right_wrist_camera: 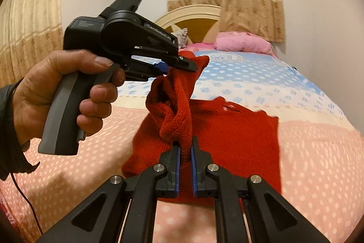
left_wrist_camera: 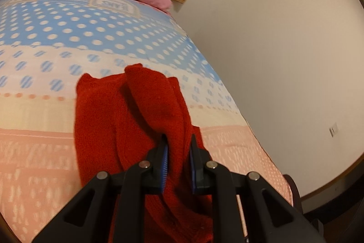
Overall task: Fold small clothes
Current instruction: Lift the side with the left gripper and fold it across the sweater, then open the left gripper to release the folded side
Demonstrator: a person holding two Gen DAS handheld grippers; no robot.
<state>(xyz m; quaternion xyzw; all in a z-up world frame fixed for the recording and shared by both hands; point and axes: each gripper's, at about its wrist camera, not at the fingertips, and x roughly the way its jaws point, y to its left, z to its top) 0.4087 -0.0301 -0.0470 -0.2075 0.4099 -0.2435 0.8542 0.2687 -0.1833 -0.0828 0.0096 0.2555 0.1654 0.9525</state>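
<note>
Bed [right_wrist_camera: 307,152]: one red sweater [right_wrist_camera: 238,140], two grippers [right_wrist_camera: 186,152] [left_wrist_camera: 178,147] clamping it.

The right gripper [right_wrist_camera: 186,147] pinches a bunched fold of the red knitted garment [right_wrist_camera: 238,140] above the pink dotted bedspread [right_wrist_camera: 318,163], while a hand [right_wrist_camera: 56,92] holds the left gripper [right_wrist_camera: 179,66] clamped on another raised edge.
</note>
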